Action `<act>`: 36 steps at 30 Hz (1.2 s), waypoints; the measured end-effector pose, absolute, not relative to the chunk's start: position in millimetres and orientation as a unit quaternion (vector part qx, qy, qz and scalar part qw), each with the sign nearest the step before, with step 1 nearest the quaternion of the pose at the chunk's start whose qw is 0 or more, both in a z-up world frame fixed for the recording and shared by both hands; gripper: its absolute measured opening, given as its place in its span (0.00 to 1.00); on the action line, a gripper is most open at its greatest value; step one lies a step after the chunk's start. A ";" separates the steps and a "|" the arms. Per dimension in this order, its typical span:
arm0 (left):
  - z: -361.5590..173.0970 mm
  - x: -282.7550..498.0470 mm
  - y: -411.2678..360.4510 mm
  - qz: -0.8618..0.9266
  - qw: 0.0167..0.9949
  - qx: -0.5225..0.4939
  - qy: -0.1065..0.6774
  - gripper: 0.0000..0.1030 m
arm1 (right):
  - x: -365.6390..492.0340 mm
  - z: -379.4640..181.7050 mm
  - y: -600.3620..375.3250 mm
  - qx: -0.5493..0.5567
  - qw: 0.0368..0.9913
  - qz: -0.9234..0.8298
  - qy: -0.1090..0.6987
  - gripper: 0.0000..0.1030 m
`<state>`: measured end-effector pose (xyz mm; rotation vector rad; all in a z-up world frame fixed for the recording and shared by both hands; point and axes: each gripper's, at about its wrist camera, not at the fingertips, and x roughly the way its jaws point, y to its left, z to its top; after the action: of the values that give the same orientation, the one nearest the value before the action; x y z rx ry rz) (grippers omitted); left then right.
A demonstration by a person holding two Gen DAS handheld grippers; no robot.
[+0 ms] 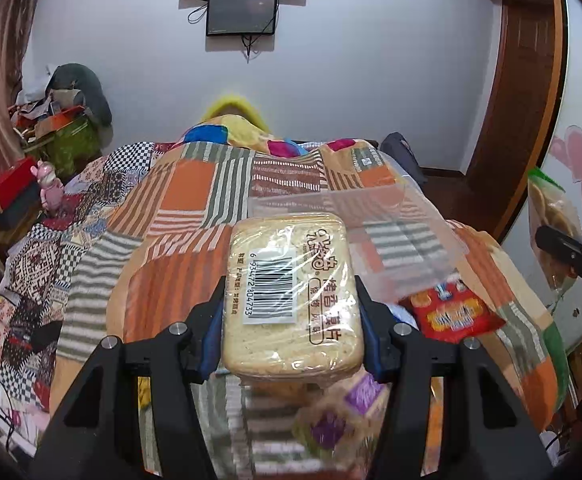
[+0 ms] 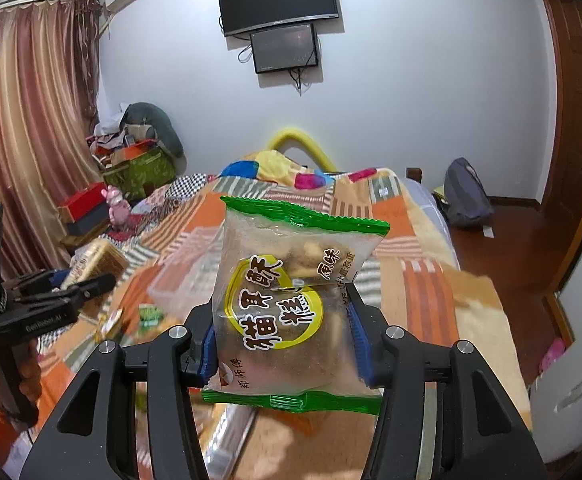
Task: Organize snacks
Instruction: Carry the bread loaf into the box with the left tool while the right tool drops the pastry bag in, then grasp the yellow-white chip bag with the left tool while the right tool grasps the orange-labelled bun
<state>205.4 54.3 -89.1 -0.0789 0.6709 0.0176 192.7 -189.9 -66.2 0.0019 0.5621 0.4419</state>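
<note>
Both hands loaded rn. Left gripper [image 1: 293,320] has its fingers clamped on the sides of a clear-wrapped pack of pale toast slices [image 1: 293,296], barcode label facing up, held in the air above the bed [image 1: 187,200]. Right gripper [image 2: 283,340] is pinching a green-edged snack bag [image 2: 291,300] w/ a yellow ring logo, also lifted clear of the patchwork quilt.

Progress-wise, imo it's early to mid. A clear plastic bin [image 1: 391,236] sits on the quilt just behind the toast pack and, as far as I can tell, looks mostly bare inside, tho it's see-through and blurry so not 100% sure. A red snack packet [image 1: 455,312] lies loose on the bed next to the bin, and there are a couple more blurry packets lower down, incl. one w/ purple print [image 1: 331,428]. So probs these two need dropping in the bin, then the loose ones after.

Pose: both grippers tilt somewhat downward toward the bed, side by side, left one visible at the left edge of the right wrist view, well apart from the green bag.
</note>
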 end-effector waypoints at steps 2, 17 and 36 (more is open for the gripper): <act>-89.6 218.6 52.6 0.008 0.943 -0.037 0.331 0.54 | 203.1 -66.2 -184.6 0.000 0.936 0.217 0.276 0.47; -126.9 315.7 52.2 0.001 0.919 -0.040 0.392 0.54 | 279.9 -97.5 -146.4 -0.028 0.915 0.207 0.345 0.47; -126.9 325.8 44.6 -0.005 0.919 -0.009 0.394 0.63 | 292.8 -108.9 -138.3 -0.054 0.892 0.208 0.397 0.58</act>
<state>325.8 44.6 -126.9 -0.0186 0.8101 -0.0105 292.8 -138.3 -108.9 -0.1131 0.8245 0.4313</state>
